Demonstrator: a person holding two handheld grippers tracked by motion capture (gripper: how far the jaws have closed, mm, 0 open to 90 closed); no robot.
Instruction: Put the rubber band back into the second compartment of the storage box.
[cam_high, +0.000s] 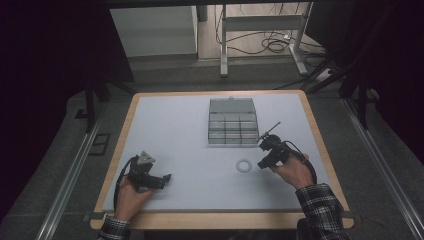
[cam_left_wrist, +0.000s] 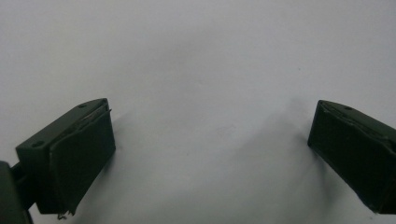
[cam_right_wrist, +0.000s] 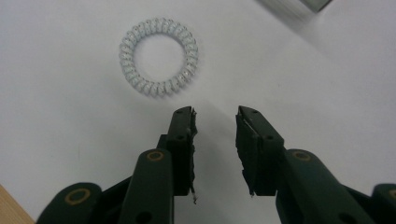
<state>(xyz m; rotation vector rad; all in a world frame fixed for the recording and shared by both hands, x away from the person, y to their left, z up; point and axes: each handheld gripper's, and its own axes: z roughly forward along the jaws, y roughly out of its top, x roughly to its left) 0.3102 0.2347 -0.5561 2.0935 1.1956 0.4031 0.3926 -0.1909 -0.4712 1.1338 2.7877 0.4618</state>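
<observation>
Black jaws of the right gripper (cam_right_wrist: 215, 116) rise closest to the lens in the right gripper view, standing a narrow gap apart with nothing between them and only bare white surface (cam_right_wrist: 327, 84) under the gap. Just beyond their tips, a little to the left of the gap and not touching either jaw, lies the coil hair tie (cam_right_wrist: 159, 57): a pale, translucent spiral ring, flat on the surface, its loops evenly wound around an open centre. In the high view the hair tie (cam_high: 244, 165) sits just beside the right gripper (cam_high: 262, 163), on its left.

Farther off, past the jaws, stands the compartment box (cam_high: 233, 122), a grey organiser with its lid folded back and a grid of small cells; whether anything lies in them cannot be told.

Well apart, the left gripper (cam_left_wrist: 210, 140) has its jaws spread wide over bare surface, holding nothing.
</observation>
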